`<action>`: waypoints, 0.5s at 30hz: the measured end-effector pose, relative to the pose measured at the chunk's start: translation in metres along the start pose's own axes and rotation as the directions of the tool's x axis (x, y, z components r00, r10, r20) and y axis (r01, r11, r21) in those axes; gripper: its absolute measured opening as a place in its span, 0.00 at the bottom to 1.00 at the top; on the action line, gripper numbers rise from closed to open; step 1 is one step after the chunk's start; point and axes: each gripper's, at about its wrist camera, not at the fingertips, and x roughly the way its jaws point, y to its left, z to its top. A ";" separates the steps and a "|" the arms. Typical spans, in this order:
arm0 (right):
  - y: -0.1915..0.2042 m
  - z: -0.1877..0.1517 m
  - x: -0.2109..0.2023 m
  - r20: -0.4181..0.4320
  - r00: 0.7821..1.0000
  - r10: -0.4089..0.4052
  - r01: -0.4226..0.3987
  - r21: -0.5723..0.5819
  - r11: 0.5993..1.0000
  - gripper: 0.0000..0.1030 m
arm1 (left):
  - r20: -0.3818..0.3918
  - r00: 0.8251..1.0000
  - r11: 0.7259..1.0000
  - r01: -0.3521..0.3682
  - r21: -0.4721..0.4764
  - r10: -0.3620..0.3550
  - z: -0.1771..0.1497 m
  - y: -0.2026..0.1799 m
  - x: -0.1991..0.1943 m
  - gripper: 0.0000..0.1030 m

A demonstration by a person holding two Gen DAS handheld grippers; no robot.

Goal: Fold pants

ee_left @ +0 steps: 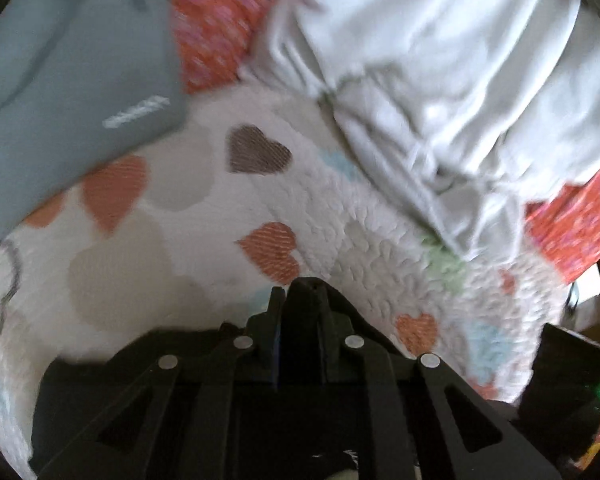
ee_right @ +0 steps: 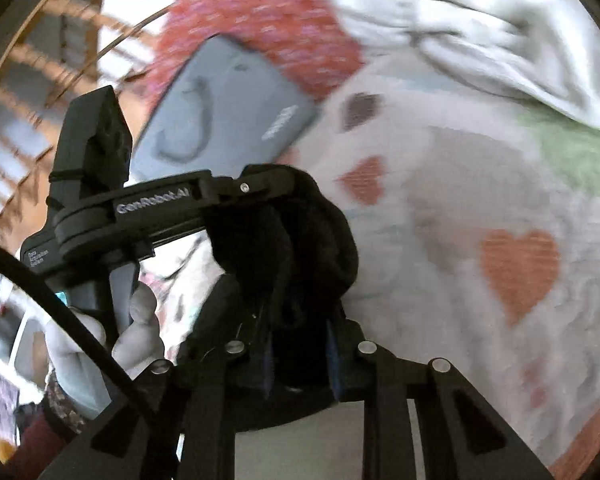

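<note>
Black pants fabric [ee_right: 300, 240] is bunched up between the fingers of my right gripper [ee_right: 300, 344], which is shut on it and holds it above the heart-print quilt [ee_right: 480, 184]. My left gripper [ee_left: 300, 292] is shut on a fold of the same black fabric [ee_left: 306, 300], just above the quilt [ee_left: 172, 248]. The left gripper's body [ee_right: 156, 204], held by a gloved hand [ee_right: 100, 340], shows at the left of the right wrist view, touching the bunched fabric. The rest of the pants is hidden below both grippers.
Folded grey pants with white lettering [ee_left: 68, 92] lie at the far left, also in the right wrist view [ee_right: 220, 116]. A crumpled white garment [ee_left: 440, 72] lies at the far right. A red patterned blanket [ee_left: 220, 20] lies behind. Wooden railings [ee_right: 40, 80] stand beyond the bed.
</note>
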 end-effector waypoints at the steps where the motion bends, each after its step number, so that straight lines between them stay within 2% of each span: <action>1: 0.018 -0.003 0.003 -0.020 0.999 0.028 -0.029 -0.028 0.999 0.22 | 0.026 1.000 0.999 0.009 -0.035 -0.008 -0.006 0.011 -0.017 0.12; 4: 0.073 -0.017 0.015 -0.091 0.992 0.085 -0.097 -0.134 0.986 0.22 | 0.098 0.995 0.987 0.045 -0.155 -0.030 -0.026 0.057 -0.065 0.12; 6: 0.108 -0.030 0.028 -0.148 0.983 0.110 -0.138 -0.196 0.971 0.22 | 0.151 0.987 0.968 0.081 -0.236 -0.046 -0.051 0.090 -0.096 0.12; 8: 0.135 -0.044 0.043 -0.201 0.973 0.112 -0.161 -0.245 0.956 0.22 | 0.196 0.980 0.946 0.093 -0.311 -0.031 -0.080 0.129 -0.124 0.12; 11: 0.172 -0.074 0.078 -0.300 0.950 0.085 -0.186 -0.324 0.928 0.22 | 0.215 0.977 0.906 0.084 -0.414 0.008 -0.123 0.177 -0.140 0.12; 15: 0.200 -0.122 0.129 -0.394 0.919 -0.030 -0.162 -0.445 0.881 0.22 | 0.224 0.974 0.833 0.103 -0.543 0.025 -0.169 0.230 -0.139 0.12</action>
